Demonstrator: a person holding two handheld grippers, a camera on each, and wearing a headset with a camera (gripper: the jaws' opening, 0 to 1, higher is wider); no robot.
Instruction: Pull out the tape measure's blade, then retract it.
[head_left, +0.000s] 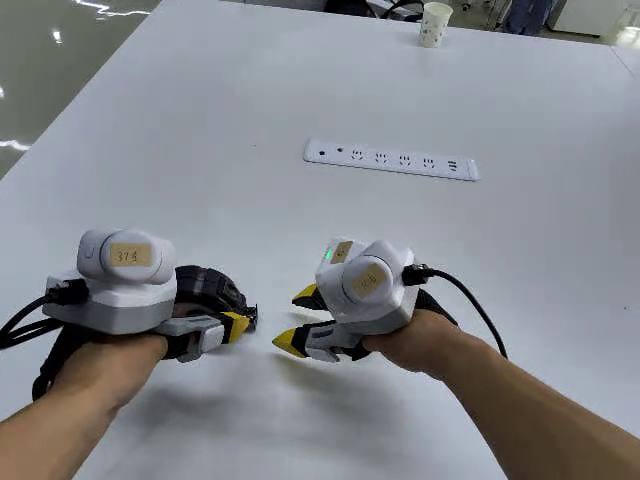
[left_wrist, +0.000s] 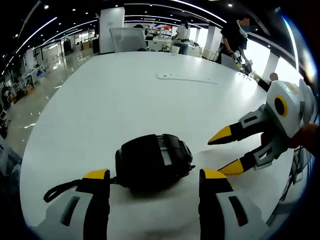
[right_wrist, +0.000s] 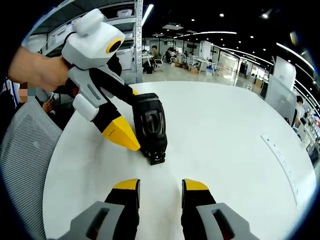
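Paper cup (head_left: 434, 24) stood upright at the far edge of the white table (head_left: 200, 120). I could not tell what was in it from the headset camera. A white power strip (head_left: 390, 160) lay flat mid-table, well apart from the work.

The tape measure (head_left: 205, 288), a black case, rested on the table close to me on the left side. It sat between the two jaws of the left gripper (head_left: 232, 318). In the left gripper view those jaws were spread wide, one yellow tip on each side of the case. The left tip looked close against it, and a gap showed at the right tip. I could not confirm any squeeze.

In the right gripper view the case's long axis ran from the left gripper toward the right one. The narrow mouth end, with its small tab, was down at the table and pointed at the right gripper. A dark wrist strap (left_wrist: 57, 190) trailed off the opposite end, out past the left jaw.

The right gripper (head_left: 297, 320) was held just beside the mouth end, not touching it. Its jaws were parted with nothing between them, and both yellow tips aimed at the case.
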